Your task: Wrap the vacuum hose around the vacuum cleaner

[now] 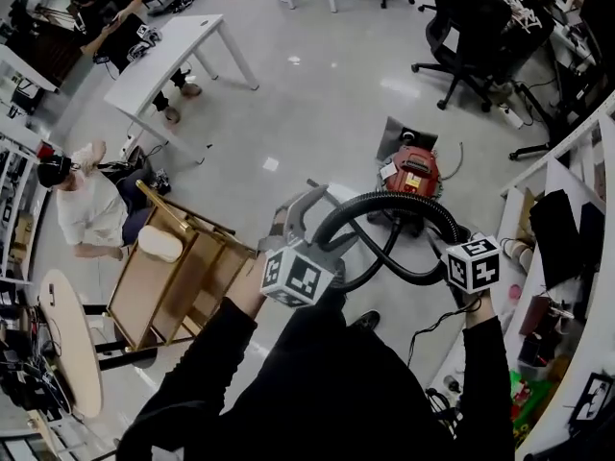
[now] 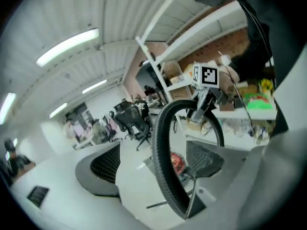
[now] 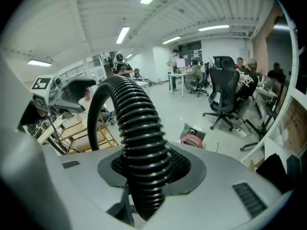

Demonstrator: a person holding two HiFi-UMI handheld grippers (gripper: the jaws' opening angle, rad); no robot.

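The red vacuum cleaner [image 1: 413,171] stands on the floor ahead of me, also small in the right gripper view [image 3: 192,139] and the left gripper view [image 2: 176,162]. Its black ribbed hose [image 1: 384,202] arches between my two grippers. My left gripper [image 1: 322,224] is open wide; the hose [image 2: 162,143] runs through the gap [image 2: 153,162], close to the right-hand pad. My right gripper [image 1: 450,248] is shut on the hose [image 3: 139,128], which is squeezed between both pads [image 3: 148,169]. Further down, the hose loops back toward the vacuum.
A wooden cart [image 1: 183,267] stands to my left, with a seated person [image 1: 91,205] beyond it. A white table [image 1: 163,56] is at the back left, office chairs [image 1: 461,36] at the back right. Cluttered shelving [image 1: 567,209] lines the right side. A thin cable [image 1: 428,329] lies on the floor.
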